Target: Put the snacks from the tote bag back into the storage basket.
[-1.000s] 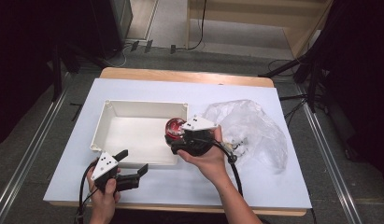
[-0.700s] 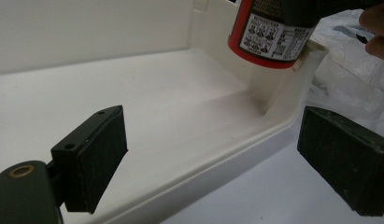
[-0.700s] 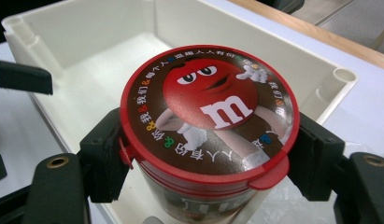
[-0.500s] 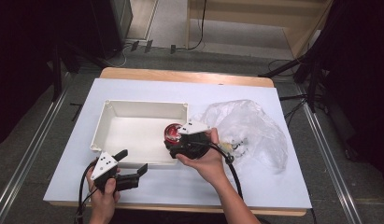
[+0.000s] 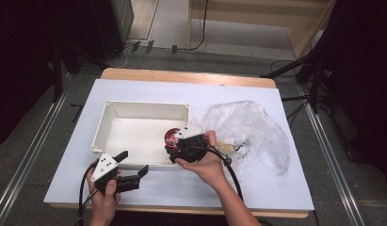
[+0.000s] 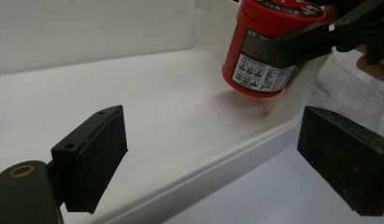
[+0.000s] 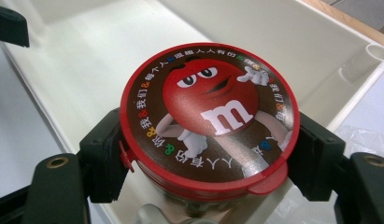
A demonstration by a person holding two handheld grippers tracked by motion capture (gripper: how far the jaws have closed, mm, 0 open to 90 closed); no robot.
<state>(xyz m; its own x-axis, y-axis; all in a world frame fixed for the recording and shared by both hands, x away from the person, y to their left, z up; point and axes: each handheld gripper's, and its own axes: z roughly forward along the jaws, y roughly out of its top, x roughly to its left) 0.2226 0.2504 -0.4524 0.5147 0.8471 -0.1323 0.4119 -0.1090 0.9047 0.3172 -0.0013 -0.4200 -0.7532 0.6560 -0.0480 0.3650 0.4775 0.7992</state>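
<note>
Table (image 5: 149,96): white top, holding everything.
Bag (image 5: 257,127): clear plastic, at 3 o'clock of the tray.
Tray (image 5: 134,109): white, near centre.
Right gripper (image 5: 174,145): jaws clamp the tub.
Left gripper (image 5: 133,162): jaws apart, empty, at 6 o'clock of the tray.
Tub (image 7: 210,119): red candy tub, inside the tray's corner nearest the bag, tilted.

left tool (image 6: 217,161): jaws apart | red tub (image 6: 266,46) tilted over white tray (image 6: 133,93)

The right gripper (image 5: 174,146) has its fingers (image 7: 103,154) clamped tight. The left gripper (image 5: 134,172) rests low, fingers (image 6: 94,154) spread wide.
</note>
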